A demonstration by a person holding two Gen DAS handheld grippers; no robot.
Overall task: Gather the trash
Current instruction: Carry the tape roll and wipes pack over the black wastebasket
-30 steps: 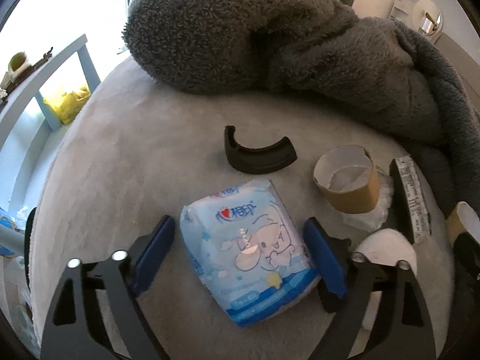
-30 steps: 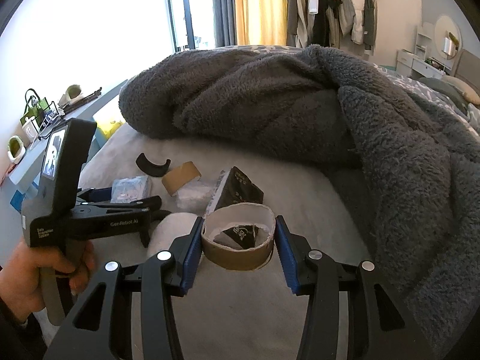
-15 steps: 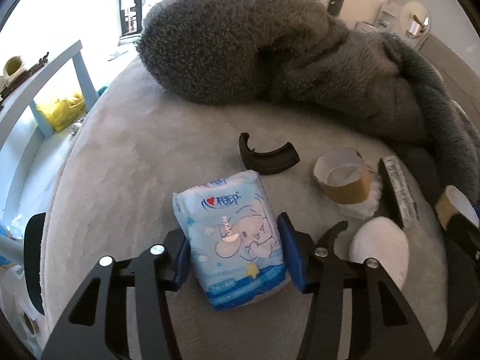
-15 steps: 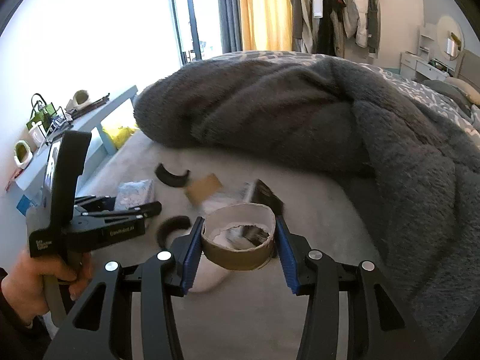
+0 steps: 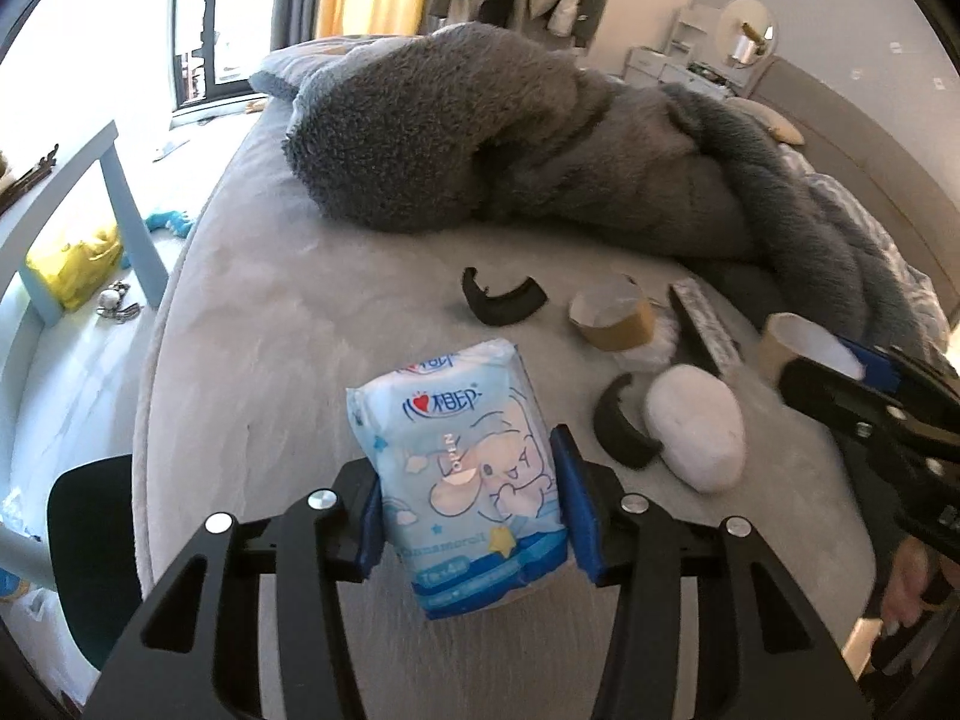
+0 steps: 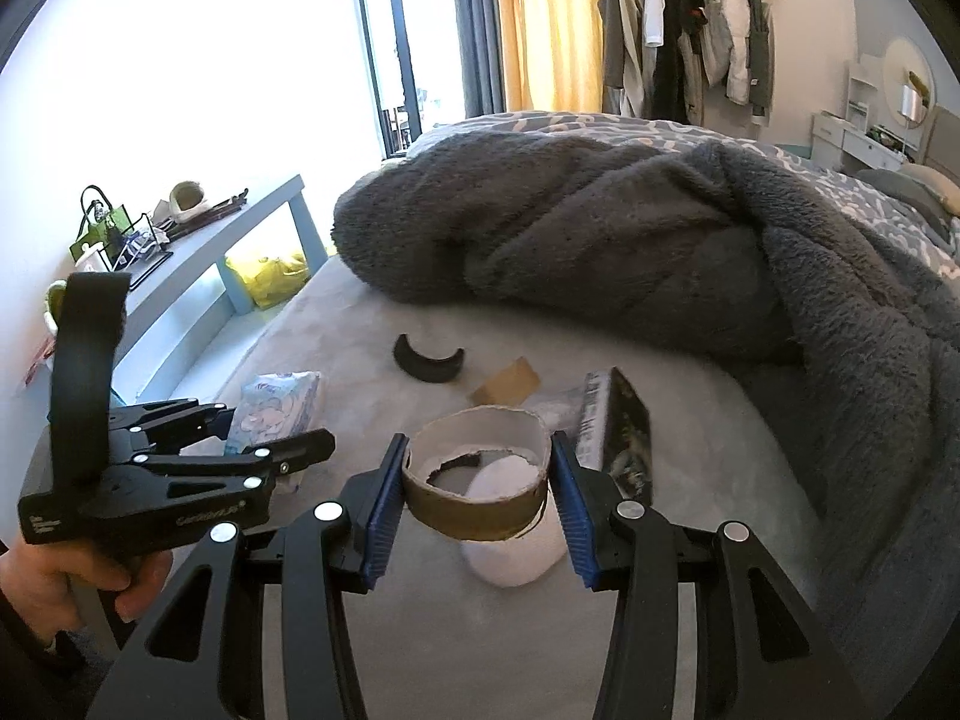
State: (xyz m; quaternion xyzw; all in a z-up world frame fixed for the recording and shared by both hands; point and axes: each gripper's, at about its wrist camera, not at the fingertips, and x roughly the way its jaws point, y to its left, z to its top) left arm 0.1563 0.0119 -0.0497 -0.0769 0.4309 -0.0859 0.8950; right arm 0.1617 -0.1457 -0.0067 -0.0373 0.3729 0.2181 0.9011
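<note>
My left gripper (image 5: 468,480) is shut on a blue-and-white tissue pack (image 5: 462,450), lifted off the grey bed (image 5: 270,330). The right gripper (image 6: 477,456) is shut on a brown cardboard ring (image 6: 480,516) and holds it above the bed. Each gripper shows in the other's view: the left gripper (image 6: 273,423) with the tissue pack (image 6: 276,402), the right gripper (image 5: 822,360) with the cardboard ring (image 5: 786,342). On the bed lie a black curved piece (image 5: 501,303), a second cardboard ring (image 5: 612,321), a white wad (image 5: 696,435), another black arc (image 5: 621,432) and a dark packet (image 5: 702,324).
A thick grey blanket (image 5: 510,138) is heaped across the far half of the bed. A pale blue shelf (image 6: 198,258) with a yellow bag (image 6: 270,276) stands to the left. A dark chair seat (image 5: 90,540) sits beside the bed's near edge. A hand (image 6: 54,582) grips the left tool.
The left jaws closed on the tissue pack and lifted it off the bed. Both grippers rose and drew back, the right one still holding its cardboard ring.
</note>
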